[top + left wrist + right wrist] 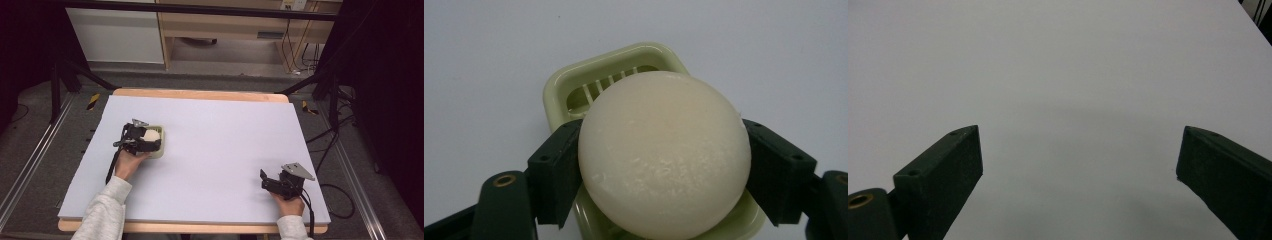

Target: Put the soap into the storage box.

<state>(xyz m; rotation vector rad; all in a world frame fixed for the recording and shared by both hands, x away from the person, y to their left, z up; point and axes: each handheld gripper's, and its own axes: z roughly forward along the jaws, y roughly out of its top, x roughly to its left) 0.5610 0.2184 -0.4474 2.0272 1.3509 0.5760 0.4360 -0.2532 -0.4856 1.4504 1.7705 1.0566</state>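
On the lavender surface (210, 145), left of centre, sits a pale green slotted soap dish (574, 82). Just above it the left claw (664, 165) clenches a round, cream soap bar (664, 155) at its widest sides; it looks hard, light, slippery. The dish's near half is hidden. The right claw (1078, 165) gapes, empty.

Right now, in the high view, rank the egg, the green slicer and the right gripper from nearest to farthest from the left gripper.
1. Egg: clamped between the left gripper's jaws.
2. Slicer: directly under the egg, left half of the table.
3. Right gripper: far off, near the table's front right corner, jaws open.
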